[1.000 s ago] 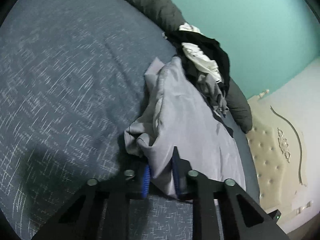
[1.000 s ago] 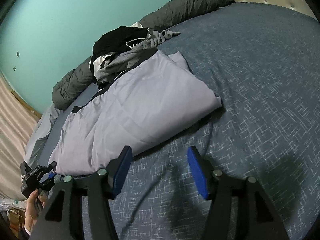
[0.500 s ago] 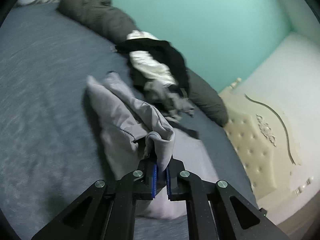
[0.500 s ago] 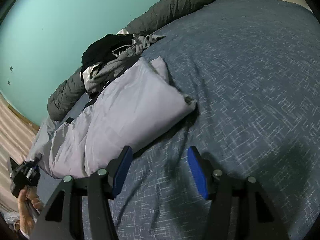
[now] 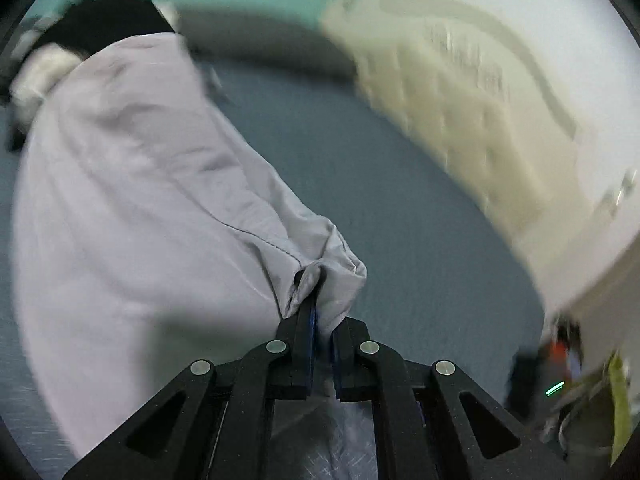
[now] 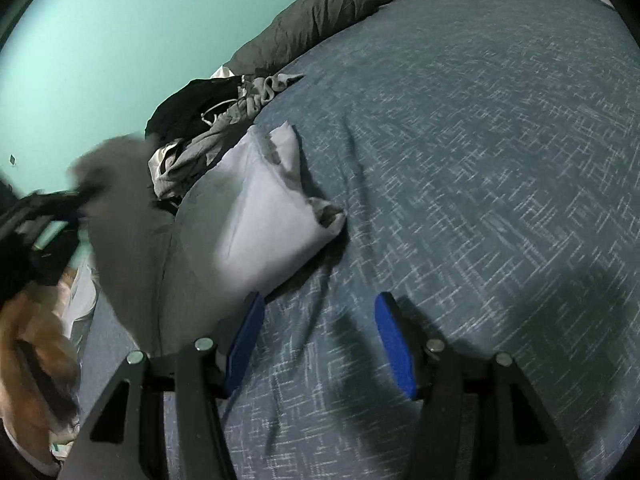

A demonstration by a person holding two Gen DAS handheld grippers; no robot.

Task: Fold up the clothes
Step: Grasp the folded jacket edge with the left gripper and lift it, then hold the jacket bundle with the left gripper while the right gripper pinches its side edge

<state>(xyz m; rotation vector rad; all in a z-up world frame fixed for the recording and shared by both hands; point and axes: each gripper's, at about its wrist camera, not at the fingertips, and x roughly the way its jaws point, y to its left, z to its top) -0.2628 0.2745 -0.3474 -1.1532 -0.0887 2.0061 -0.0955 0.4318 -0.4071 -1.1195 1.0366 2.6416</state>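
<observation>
Both tongs sit low over the bed: the left gripper (image 5: 320,320) is pinched tight on a bunched edge of the pale lilac garment (image 5: 132,184), cloth wedged between its blue pads, while the right gripper (image 6: 316,344) stands wide with nothing between its fingers, hovering above the blue patterned bedspread (image 6: 460,160). From the right wrist view, the garment (image 6: 264,216) lies partly on the bedspread near the pile of dark and grey clothes (image 6: 208,120), and its lifted part rises blurred at the left, toward a hand (image 6: 36,328) at the frame edge. A dark grey pillow (image 6: 320,8) lies along the teal wall (image 6: 120,40). The left view is motion-blurred; a cream tufted headboard (image 5: 460,92) shows beyond the bedspread.
</observation>
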